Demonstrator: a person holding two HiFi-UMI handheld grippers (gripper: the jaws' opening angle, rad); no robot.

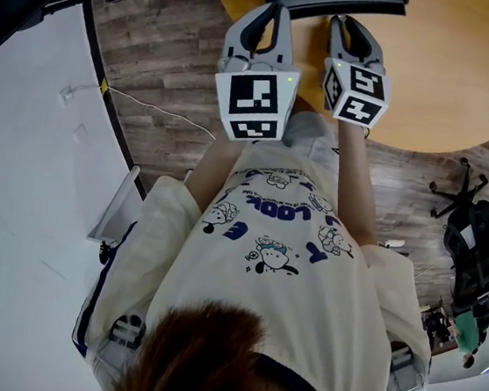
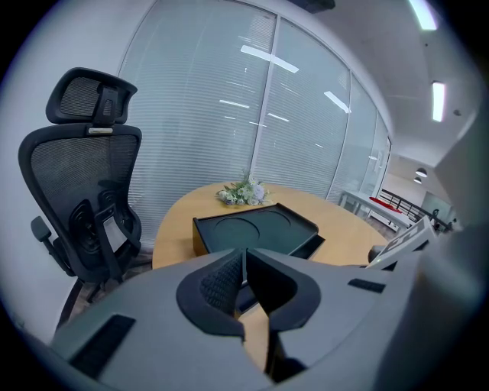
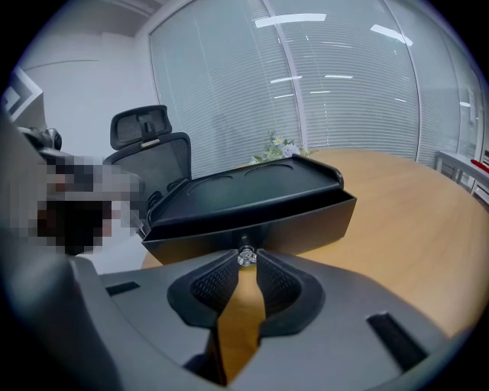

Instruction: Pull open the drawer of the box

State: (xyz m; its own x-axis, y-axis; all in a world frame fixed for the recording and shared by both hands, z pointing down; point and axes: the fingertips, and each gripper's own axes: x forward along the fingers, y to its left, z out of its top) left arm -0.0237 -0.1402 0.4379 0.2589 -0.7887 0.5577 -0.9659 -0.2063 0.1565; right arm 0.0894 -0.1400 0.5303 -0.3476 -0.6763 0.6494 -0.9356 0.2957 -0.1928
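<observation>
The box stands on the round wooden worktop, set in from the near edge. Its black top carries two shallow circular recesses. The drawer faces the near edge. In the left gripper view the drawer projects slightly from the box body on the right side.

Right gripper: jaws narrow, clamped on the small metallic knob at the centre of the drawer front. The ribbed pads contact the knob on both sides. In the head view this gripper extends over the near edge of the worktop up to the box.

Left gripper: jaws fully together, nothing between them. It is held just beside the right gripper over the near edge of the worktop, apart from the box, and it points at the box's left front corner.

A bunch of flowers lies at the far edge of the worktop, behind the box. A black mesh office chair stands off the left edge.
</observation>
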